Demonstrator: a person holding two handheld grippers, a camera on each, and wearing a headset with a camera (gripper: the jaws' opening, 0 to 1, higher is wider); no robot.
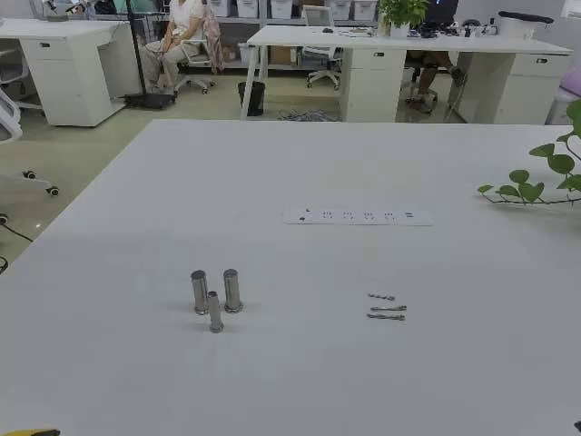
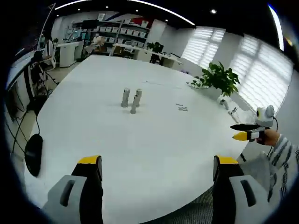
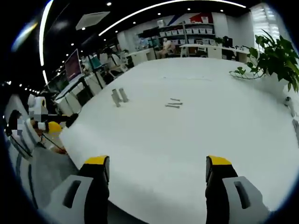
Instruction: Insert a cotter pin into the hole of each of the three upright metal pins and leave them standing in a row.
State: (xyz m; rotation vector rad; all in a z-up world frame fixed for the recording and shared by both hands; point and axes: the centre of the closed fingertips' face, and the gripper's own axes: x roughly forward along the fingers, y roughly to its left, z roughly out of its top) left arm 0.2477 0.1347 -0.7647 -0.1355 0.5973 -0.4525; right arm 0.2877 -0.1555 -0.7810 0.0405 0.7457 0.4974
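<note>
White surface (image 1: 290,391) is carrying three metal pins (image 1: 215,304), standing upright in a tight cluster nearer than the power strip (image 1: 358,217) and left of it. Three cotter pins (image 1: 387,308) are lying nearer than the strip's right half. The left tool (image 2: 157,163) and right tool (image 3: 158,163) are hovering far short of the strip, jaws gaping wide, gripping nothing.

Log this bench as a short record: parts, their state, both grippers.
metal pins: three, upright, clustered in a triangle, no row
cotter pins: three, flat on the table, right of the metal pins, none inserted
power strip: beyond both groups
left gripper: open, empty
right gripper: open, empty
</note>
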